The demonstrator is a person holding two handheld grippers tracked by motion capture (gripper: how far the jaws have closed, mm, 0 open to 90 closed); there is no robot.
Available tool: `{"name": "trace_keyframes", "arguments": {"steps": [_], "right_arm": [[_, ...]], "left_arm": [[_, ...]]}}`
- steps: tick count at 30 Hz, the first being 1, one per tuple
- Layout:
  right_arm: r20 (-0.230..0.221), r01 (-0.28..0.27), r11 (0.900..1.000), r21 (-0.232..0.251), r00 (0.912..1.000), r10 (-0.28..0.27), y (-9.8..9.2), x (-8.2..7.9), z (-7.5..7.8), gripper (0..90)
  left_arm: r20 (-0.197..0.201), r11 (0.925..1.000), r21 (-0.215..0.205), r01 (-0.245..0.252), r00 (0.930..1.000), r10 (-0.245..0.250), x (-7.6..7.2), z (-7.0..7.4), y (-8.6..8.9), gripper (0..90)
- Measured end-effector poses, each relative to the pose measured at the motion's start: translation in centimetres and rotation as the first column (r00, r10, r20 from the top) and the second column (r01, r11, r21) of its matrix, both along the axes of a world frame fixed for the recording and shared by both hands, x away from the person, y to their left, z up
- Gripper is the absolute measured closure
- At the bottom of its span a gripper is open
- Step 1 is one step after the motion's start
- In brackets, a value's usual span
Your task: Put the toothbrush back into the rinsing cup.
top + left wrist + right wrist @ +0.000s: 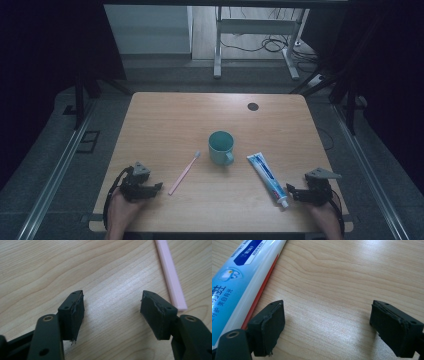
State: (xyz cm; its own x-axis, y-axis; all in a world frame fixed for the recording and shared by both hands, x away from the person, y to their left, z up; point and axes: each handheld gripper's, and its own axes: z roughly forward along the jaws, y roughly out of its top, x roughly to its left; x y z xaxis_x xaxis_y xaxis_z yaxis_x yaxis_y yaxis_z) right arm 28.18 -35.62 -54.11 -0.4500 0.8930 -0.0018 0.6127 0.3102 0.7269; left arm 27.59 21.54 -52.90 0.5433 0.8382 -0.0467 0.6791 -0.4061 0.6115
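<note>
A pink toothbrush lies slantwise on the wooden table, left of a teal mug. Right of the mug lies a blue and white toothpaste tube, cap toward the front edge. My left gripper rests near the front left, just left of the toothbrush's handle end. Its jaws stand apart over bare wood with nothing between them. My right gripper sits at the front right beside the tube's cap. Its jaws are wide apart over bare wood, with the tube to their left.
A dark round grommet sits near the table's far edge. Beyond the table stand a white desk frame and loose cables on the floor. Metal rails run along both sides of the table.
</note>
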Motion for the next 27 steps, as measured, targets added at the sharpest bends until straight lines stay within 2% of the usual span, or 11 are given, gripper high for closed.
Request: {"name": "trace_keyframes", "arguments": {"steps": [14, 19, 27], "right_arm": [[0.000, 0.000, 1.000, -0.001, 1.0000, 0.000, 0.0, 0.0, 0.0, 12.3], [0.001, -0.001, 1.000, -0.001, 1.0000, 0.001, 0.0, 0.0, 0.0, 12.2], [0.001, -0.001, 1.000, -0.002, 1.0000, 0.001, 0.0, 0.0, 0.0, 12.2]], "left_arm": [[-0.047, 0.9984, -0.001, 0.057, 0.9973, -0.057, 0.3, 1.2, -0.8, 48.1], [-0.081, 0.9958, 0.012, 0.091, 0.9926, -0.090, 0.7, 1.7, -1.4, 53.8], [-0.130, 0.9918, 0.039, 0.122, 0.9848, -0.116, 1.4, 2.2, -2.4, 56.0]]}}
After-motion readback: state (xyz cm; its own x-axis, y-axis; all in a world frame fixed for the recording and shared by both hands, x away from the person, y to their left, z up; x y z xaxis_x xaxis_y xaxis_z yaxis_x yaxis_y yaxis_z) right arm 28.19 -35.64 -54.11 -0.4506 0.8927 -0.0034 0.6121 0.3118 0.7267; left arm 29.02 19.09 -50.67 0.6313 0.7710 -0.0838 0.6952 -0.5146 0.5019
